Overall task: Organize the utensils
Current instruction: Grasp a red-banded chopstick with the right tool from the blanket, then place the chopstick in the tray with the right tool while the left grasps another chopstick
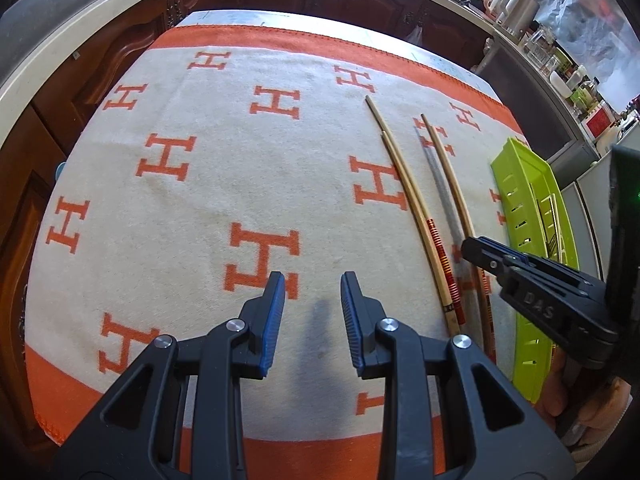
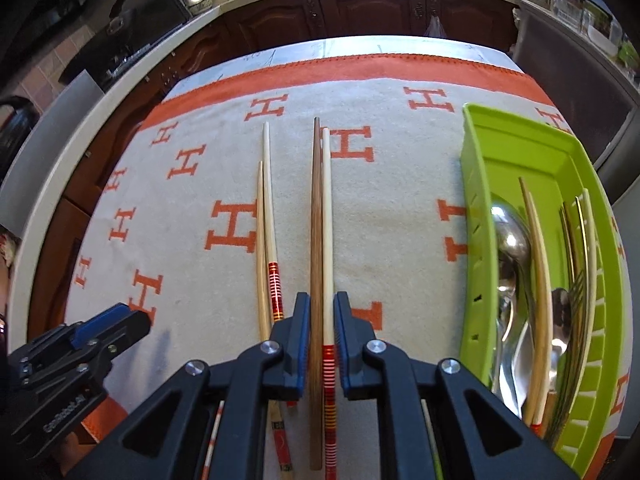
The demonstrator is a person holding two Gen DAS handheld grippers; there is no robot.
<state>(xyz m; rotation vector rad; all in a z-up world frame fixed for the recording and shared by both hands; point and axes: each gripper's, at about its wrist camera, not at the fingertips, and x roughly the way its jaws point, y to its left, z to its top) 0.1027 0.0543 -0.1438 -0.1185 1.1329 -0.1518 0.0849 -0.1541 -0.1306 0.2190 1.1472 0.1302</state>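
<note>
**Chopstick pair between the right jaws, green tray at three o'clock**

The left gripper [image 1: 313, 312] hangs over the H-patterned cloth [image 1: 224, 184], jaws apart, nothing between them. On the cloth at its one o'clock lie loose chopsticks [image 2: 267, 240]. The right gripper [image 2: 322, 336] brackets a brown chopstick [image 2: 316, 216] and a cream chopstick [image 2: 327, 232]; whether the narrow jaws press them I cannot tell. Farther right, the green tray [image 2: 472, 240] holds spoons [image 2: 510, 240], chopsticks and a fork.

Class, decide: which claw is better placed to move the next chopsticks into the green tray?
Right claw: it straddles two chopsticks beside the green tray. Left claw holds nothing.
</note>
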